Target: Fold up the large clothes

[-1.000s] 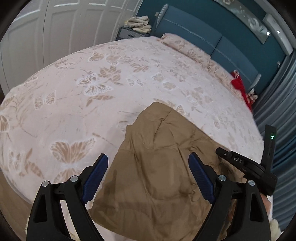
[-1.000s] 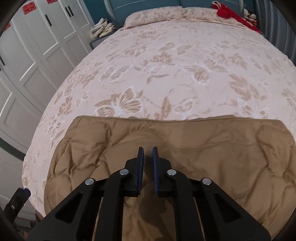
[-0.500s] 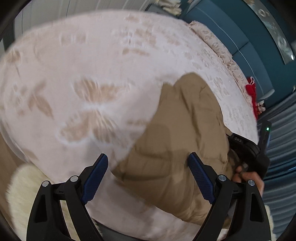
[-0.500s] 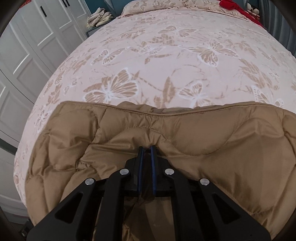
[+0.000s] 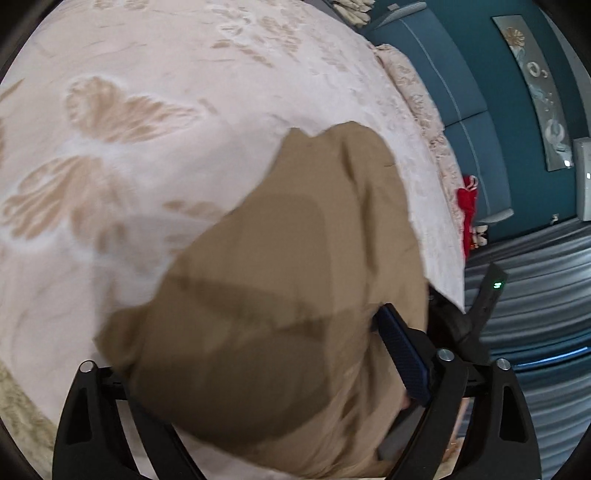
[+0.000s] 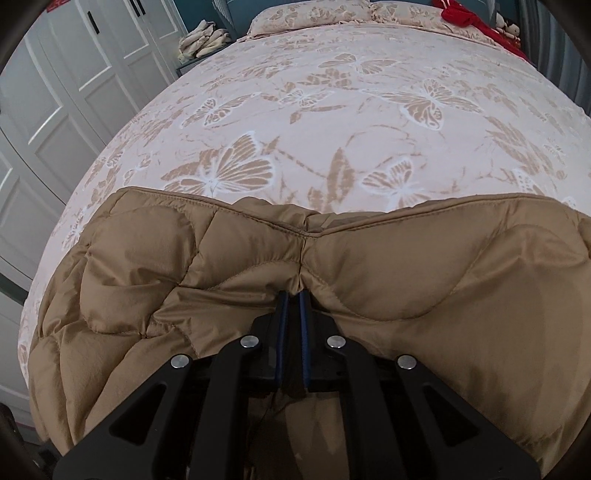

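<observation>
A tan quilted jacket lies at the near edge of the bed, bunched along its stitched hem. My right gripper is shut on a fold of it at a seam, with fabric puckered around the pads. In the left wrist view the jacket bulges up between the jaws of my left gripper. Those jaws are wide apart and closing. Its right blue pad is bare beside the cloth, and the left finger is hidden under the fabric. The right gripper's black body, with a green light, shows just beyond.
The bedspread is pale with tan butterflies and stretches away beyond the jacket. White wardrobe doors stand to the left. A red item lies by the pillows, against a teal headboard. Grey curtains hang at the right.
My left gripper has rolled and sunk onto the jacket, which now fills the gap between its jaws and covers the left finger. The right gripper has pinched shut on the jacket's fold and sunk.
</observation>
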The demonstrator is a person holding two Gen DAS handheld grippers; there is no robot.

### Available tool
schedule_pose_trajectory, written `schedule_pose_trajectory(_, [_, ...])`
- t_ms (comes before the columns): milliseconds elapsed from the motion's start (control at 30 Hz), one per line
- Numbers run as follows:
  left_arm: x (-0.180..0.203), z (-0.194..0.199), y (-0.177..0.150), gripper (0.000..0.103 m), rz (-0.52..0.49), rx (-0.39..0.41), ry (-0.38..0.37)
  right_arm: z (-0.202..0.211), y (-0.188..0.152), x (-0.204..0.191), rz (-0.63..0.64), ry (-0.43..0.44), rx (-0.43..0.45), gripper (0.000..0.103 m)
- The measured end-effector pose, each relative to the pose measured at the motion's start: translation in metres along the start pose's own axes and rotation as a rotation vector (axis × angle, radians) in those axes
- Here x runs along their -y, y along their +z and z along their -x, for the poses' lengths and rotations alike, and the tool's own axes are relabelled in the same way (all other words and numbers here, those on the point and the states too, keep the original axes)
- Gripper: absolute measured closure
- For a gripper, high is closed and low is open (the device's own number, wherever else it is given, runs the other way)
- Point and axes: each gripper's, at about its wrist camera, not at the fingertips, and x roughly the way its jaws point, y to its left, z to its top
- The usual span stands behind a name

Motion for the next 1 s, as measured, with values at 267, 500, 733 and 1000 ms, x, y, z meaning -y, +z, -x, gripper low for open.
schedule_pose_trajectory(267, [0.067,0.038,-0.014,0.074,-0.242,0.052,-0.054,0.014,0.02,0.015,-0.086,0.077,-0.075,0.099])
schedule_pose_trajectory(500, [0.108,0.053,-0.031,0.078,-0.365,0.066,-0.029,0.165,-0.045,0.066,-0.093,0.159,0.074,0.095])
schedule_pose_trajectory(733, [0.16,0.061,-0.059,0.079,-0.529,0.112,0.025,0.185,-0.151,0.085,-0.146,0.166,0.036,0.096])
schedule_pose_trajectory(1000, [0.191,0.069,-0.087,0.08,-0.6,0.107,0.002,0.148,-0.168,0.108,-0.315,0.278,0.01,0.098])
